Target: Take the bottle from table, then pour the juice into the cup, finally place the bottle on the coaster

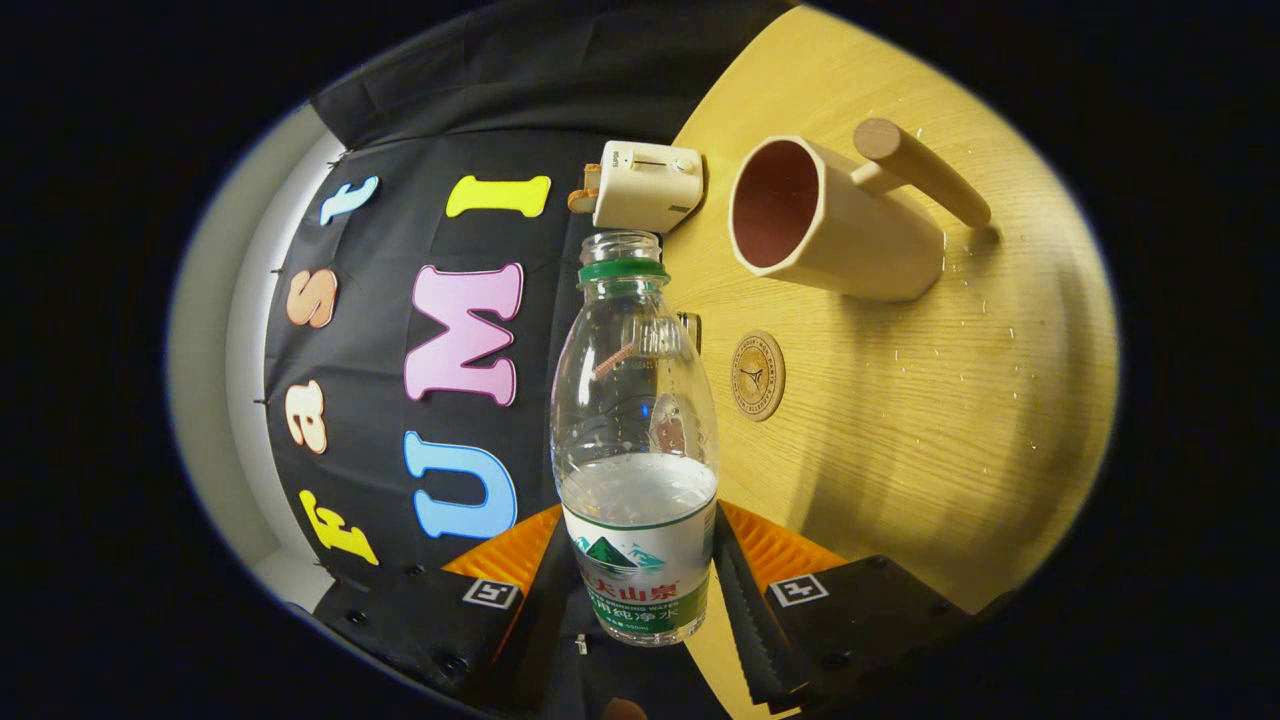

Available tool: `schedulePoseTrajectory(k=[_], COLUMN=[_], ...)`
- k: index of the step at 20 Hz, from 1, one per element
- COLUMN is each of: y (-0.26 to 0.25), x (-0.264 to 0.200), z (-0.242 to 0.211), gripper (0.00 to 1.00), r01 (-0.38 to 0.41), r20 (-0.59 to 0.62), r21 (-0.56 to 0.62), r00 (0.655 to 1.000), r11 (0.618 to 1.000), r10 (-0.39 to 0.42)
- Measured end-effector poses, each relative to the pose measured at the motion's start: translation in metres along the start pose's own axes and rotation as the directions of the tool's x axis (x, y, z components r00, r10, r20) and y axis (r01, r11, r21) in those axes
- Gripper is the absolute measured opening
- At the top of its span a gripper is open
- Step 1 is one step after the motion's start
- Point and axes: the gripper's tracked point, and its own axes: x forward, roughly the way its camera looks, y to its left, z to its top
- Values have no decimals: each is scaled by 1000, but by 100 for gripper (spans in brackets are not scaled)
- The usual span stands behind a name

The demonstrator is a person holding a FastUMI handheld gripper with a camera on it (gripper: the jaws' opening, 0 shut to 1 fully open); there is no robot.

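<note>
A clear plastic bottle (634, 440), uncapped with a green neck ring and partly full of clear liquid, is held between the two fingers of my gripper (640, 560), which is shut on its labelled lower body. The whole view is rolled, so the wooden table (950, 420) stands like a wall beside the bottle. Beyond the fingers a cream cup (830, 215) with a wooden peg handle stands on the table, its open mouth facing the bottle's neck. A small round wooden coaster (757, 375) lies on the table between the cup and the bottle.
A small cream toaster (645, 185) with a slice in it stands at the table's far edge, just past the bottle's mouth. Droplets of liquid speckle the table around the cup. The black cloth wall hangs behind.
</note>
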Motion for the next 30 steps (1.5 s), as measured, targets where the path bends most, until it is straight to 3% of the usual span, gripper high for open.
schedulePoseTrajectory(k=[13, 30], y=[4, 11], x=[4, 12], z=[5, 17], gripper=[75, 75], r01=[8, -5], r20=[5, 32], r21=[163, 266], r00=[1000, 999], r11=[987, 964], r10=[-9, -3])
